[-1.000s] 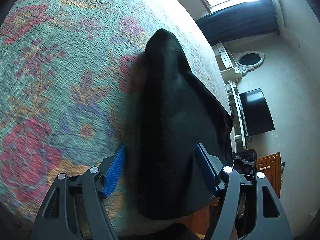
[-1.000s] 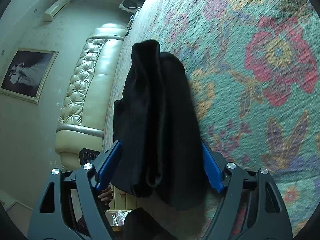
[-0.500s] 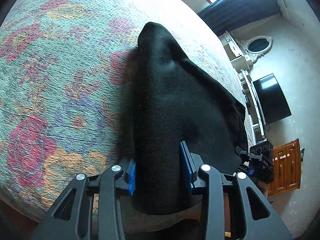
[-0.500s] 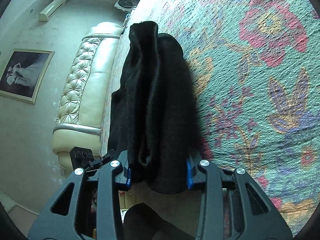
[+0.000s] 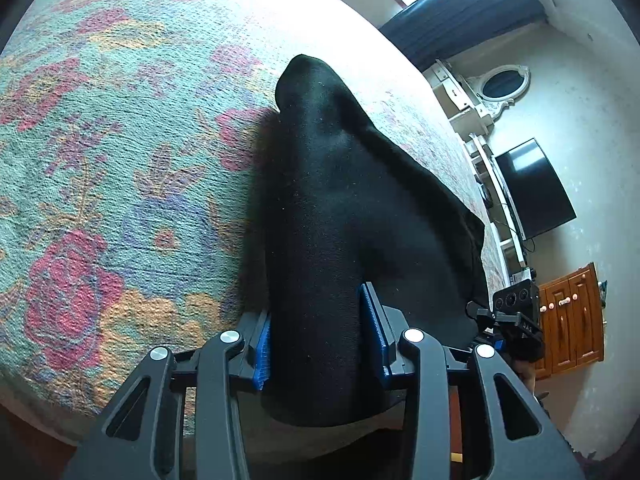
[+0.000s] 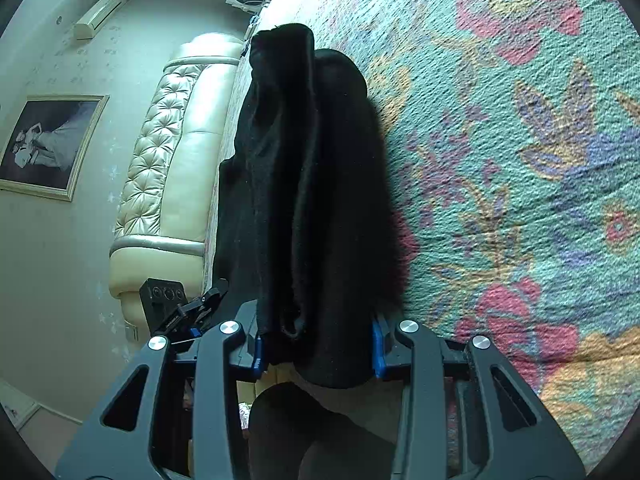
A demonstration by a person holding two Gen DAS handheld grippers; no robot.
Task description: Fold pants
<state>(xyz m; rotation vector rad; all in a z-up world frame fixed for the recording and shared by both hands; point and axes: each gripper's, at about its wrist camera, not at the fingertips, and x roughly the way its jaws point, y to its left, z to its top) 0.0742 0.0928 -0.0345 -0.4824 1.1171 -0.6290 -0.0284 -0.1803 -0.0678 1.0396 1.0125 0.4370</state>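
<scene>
While both grippers are clamping the near edge of the black pants (image 5: 340,216), the garment is lying lengthwise on the flowered bedspread (image 5: 100,160). The left gripper (image 5: 320,340) and right gripper (image 6: 316,344) are each pinching bunched cloth in their jaws. Next, I judge, comes lifting that edge toward the far end, both hands level.

The black pants (image 5: 340,216) lie stretched out on a floral surface, running away from the near edge as one long dark strip that narrows to a rounded far end. In the right wrist view the pants (image 6: 308,184) show doubled lengthwise, soft layers stacked side by side with fold lines running along the length. The near end hangs slightly over the surface edge, fabric matte and faintly fuzzy.
</scene>
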